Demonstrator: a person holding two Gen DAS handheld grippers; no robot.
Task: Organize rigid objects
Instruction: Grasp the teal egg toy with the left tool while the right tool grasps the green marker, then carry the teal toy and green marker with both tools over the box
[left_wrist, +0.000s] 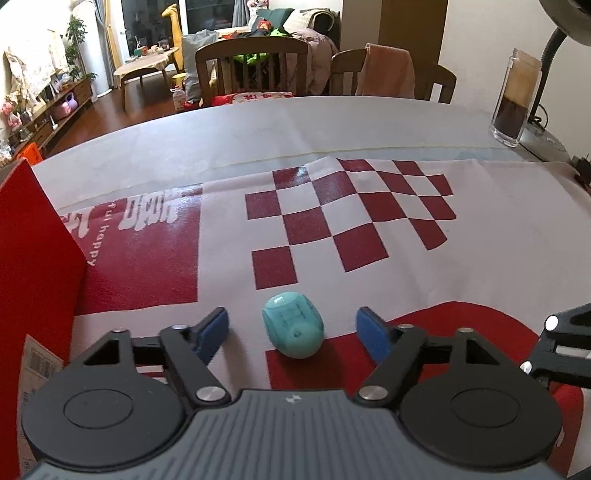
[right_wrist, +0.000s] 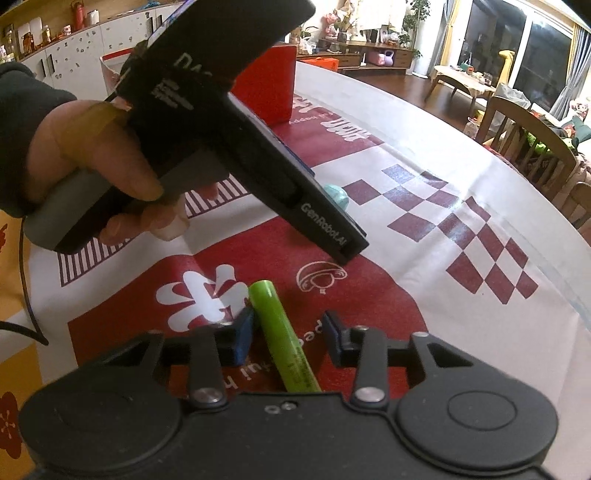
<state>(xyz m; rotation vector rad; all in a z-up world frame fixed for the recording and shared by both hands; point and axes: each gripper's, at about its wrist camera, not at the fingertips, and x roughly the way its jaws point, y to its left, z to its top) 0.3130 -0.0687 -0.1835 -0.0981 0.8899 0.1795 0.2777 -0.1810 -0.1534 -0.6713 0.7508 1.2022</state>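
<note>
Left wrist view: my left gripper (left_wrist: 291, 330) stands apart around the smooth teal egg-shaped piece (left_wrist: 293, 324) lying on the glossy printed desk (left_wrist: 480, 258); I judge closing comes next.

Right wrist view: my right gripper (right_wrist: 289, 334) brackets the slim green marker (right_wrist: 282, 339), jaws apart, not yet clamped.

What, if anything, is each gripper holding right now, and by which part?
Nothing is held. The teal egg-shaped object lies between the open left gripper. The green tube lies between the right gripper, pads not pressing.
</note>
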